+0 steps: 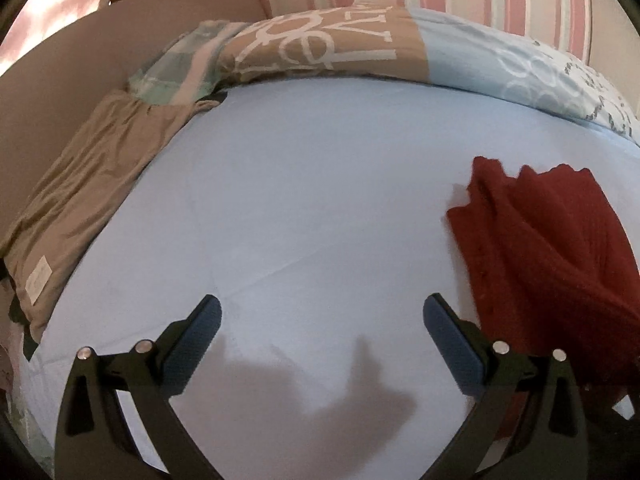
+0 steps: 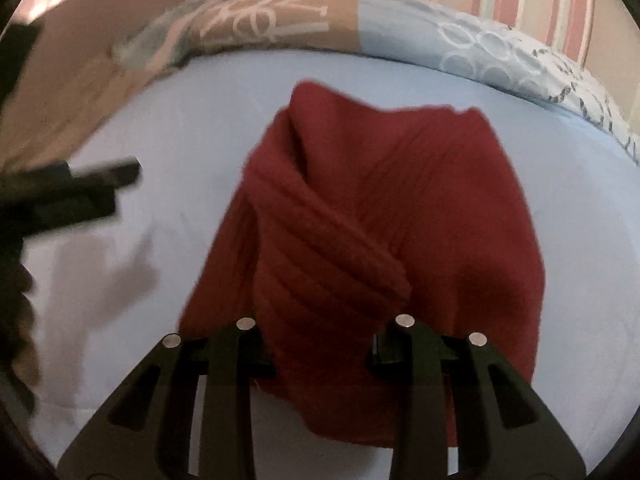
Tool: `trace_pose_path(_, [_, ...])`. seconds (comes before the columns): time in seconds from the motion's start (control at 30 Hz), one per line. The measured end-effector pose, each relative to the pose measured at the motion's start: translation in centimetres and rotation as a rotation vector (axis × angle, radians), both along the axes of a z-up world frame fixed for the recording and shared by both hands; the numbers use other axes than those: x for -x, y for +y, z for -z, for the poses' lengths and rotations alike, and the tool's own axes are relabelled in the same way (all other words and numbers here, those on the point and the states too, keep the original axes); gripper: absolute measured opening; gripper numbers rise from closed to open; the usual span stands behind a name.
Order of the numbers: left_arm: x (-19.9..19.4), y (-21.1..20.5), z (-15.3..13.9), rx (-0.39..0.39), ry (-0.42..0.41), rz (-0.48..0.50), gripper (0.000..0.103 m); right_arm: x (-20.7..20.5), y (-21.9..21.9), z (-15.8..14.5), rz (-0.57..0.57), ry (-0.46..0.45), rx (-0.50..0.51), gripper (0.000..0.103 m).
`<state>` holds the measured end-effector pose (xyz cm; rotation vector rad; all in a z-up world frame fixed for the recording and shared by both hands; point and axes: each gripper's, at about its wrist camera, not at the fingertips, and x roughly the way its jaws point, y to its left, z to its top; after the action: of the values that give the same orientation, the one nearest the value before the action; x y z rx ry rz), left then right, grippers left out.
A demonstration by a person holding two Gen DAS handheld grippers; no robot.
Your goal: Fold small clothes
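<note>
Nearest us, our left gripper (image 1: 322, 314) hangs over the bare blue sheet (image 1: 304, 200), jaws spread wide and holding nothing. To its right lies the rumpled red knit (image 1: 552, 248), its far side cut off by the frame. Our right gripper (image 2: 322, 354) sits at the knit's (image 2: 400, 208) near edge; its fingertips are buried in folds, so we cannot tell its grip.

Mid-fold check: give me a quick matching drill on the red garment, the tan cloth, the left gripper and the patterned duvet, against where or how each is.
1 red ribbed knit garment
2 tan folded cloth with a white label
3 left gripper
4 patterned blue and tan duvet

A along the bed's far edge
B open, holding nothing
C bunched between the right gripper's fingers
D at the bed's left edge

Pairs: 1-C, 2-D, 3-B, 4-A
</note>
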<state>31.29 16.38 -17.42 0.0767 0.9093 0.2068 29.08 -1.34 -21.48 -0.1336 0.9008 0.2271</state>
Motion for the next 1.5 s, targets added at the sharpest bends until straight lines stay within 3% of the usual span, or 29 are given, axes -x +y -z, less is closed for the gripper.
trace_pose_path(0.07, [0.3,-0.1,0.1,-0.002,0.0,0.004,0.102,-0.3,0.1,-0.2,-0.002,0.01,0.002,0.034])
trace_pose_path(0.23, [0.8,-1.4,0.3,0.016,0.013,0.033,0.102,0.2,-0.1,-1.1,-0.016,0.018,-0.055,0.056])
trace_pose_path(0.3, [0.9,-1.9,0.4,0.027,0.018,0.044,0.102,0.9,-0.5,-2.1,-0.013,0.006,-0.085,0.07])
trace_pose_path(0.37, [1.5,-2.4,0.4,0.034,0.018,0.059,0.102,1.5,-1.2,-3.3,0.006,-0.013,-0.117,0.074])
trace_pose_path(0.67, [4.6,-2.7,1.0,0.046,0.052,0.054,0.102,0.7,-4.5,-5.1,0.119,-0.047,-0.16,0.074])
trace_pose_path(0.83, [6.3,-3.2,0.1,0.082,0.051,0.066,0.102,1.1,-6.9,-7.3,0.116,-0.066,-0.262,0.085])
trace_pose_path(0.93, [6.6,-4.2,-0.6,0.098,0.046,0.082,0.102,1.2,-8.7,-8.6,0.134,-0.08,-0.29,0.086])
trace_pose_path(1.1, [5.9,-6.9,-1.9,0.113,0.021,0.126,0.102,1.0,-12.1,-8.8,0.203,-0.109,-0.213,0.086])
trace_pose_path(1.37, [3.8,-12.0,-3.9,0.247,-0.013,0.23,0.102,1.6,-15.7,-7.5,0.255,-0.102,-0.173,0.085])
trace_pose_path(1.5, [3.7,-14.1,-4.9,0.235,-0.04,0.281,0.102,1.6,-16.6,-7.2,0.266,-0.099,-0.169,0.086])
